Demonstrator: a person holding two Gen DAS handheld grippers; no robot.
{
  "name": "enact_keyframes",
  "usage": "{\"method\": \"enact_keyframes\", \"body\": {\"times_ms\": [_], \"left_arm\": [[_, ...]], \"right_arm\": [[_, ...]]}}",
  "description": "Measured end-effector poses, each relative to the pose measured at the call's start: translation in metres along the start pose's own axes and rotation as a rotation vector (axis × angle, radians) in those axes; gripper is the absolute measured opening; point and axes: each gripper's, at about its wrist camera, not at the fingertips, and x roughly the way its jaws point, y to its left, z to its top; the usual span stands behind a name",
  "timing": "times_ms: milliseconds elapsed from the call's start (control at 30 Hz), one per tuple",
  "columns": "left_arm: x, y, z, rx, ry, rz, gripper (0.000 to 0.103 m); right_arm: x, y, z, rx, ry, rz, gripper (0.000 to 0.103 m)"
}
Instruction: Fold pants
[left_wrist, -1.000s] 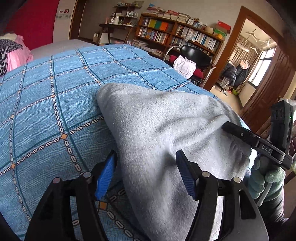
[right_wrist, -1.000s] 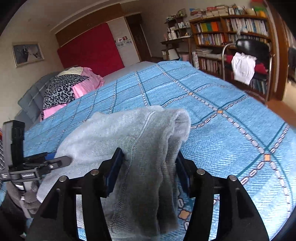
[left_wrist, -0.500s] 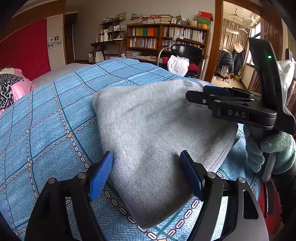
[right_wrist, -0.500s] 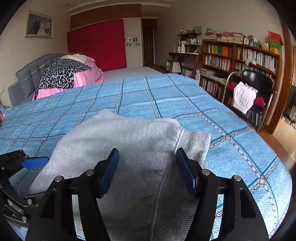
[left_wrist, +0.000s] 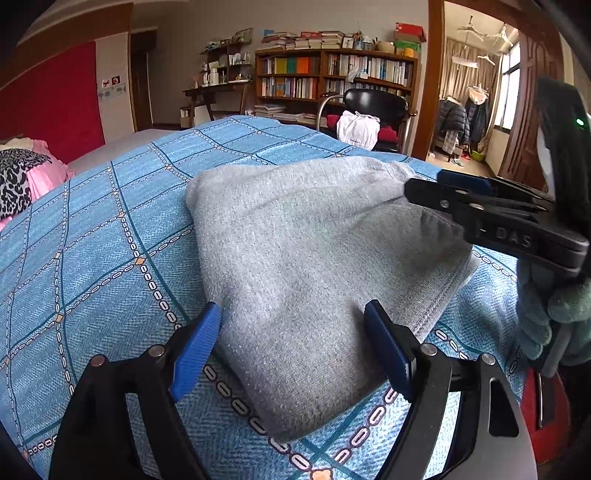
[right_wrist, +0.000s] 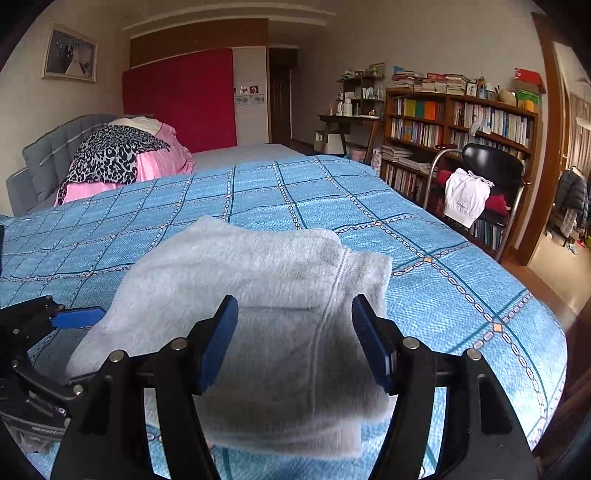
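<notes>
The grey pants (left_wrist: 306, 251) lie folded into a compact stack on the blue patterned bedspread (left_wrist: 92, 266), near the bed's front edge. They also show in the right wrist view (right_wrist: 258, 295). My left gripper (left_wrist: 295, 347) is open and empty, its blue pads on either side of the stack's near corner, just above it. My right gripper (right_wrist: 295, 339) is open and empty over the stack's near side. The right gripper also shows in the left wrist view (left_wrist: 491, 210), at the stack's right edge.
A pink and leopard-print pile (right_wrist: 122, 158) lies at the head of the bed. A black chair with white cloth (right_wrist: 476, 184) and bookshelves (right_wrist: 461, 125) stand beyond the bed's far side. A doorway (left_wrist: 469, 110) opens on the right.
Both grippers have let go of the pants and drawn back and up. The stack now lies flat on the bed, where a second ago its edge was still held raised.
</notes>
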Motion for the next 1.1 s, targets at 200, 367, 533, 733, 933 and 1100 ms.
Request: {"method": "enact_keyframes", "body": {"times_ms": [200, 367, 533, 733, 933, 1100], "left_arm": [[-0.005, -0.003, -0.004, -0.001, -0.004, 0.002, 0.079], [-0.008, -0.006, -0.007, 0.007, -0.007, 0.011, 0.080], [-0.013, -0.010, -0.011, 0.014, -0.013, 0.029, 0.080], [-0.026, -0.014, -0.018, 0.024, -0.029, 0.050, 0.082], [-0.036, -0.024, -0.025, 0.068, -0.046, 0.080, 0.089], [-0.044, -0.021, -0.029, 0.054, -0.054, 0.123, 0.090]], "right_arm": [[-0.017, -0.005, -0.039, 0.032, 0.044, -0.067, 0.066], [-0.006, -0.007, -0.054, 0.048, 0.074, -0.087, 0.068], [-0.002, -0.014, -0.059, 0.105, 0.098, -0.075, 0.069], [-0.035, 0.002, -0.056, 0.119, 0.039, -0.090, 0.071], [-0.061, 0.023, -0.051, 0.122, -0.018, -0.112, 0.085], [-0.074, 0.034, -0.052, 0.125, -0.054, -0.125, 0.096]]}}
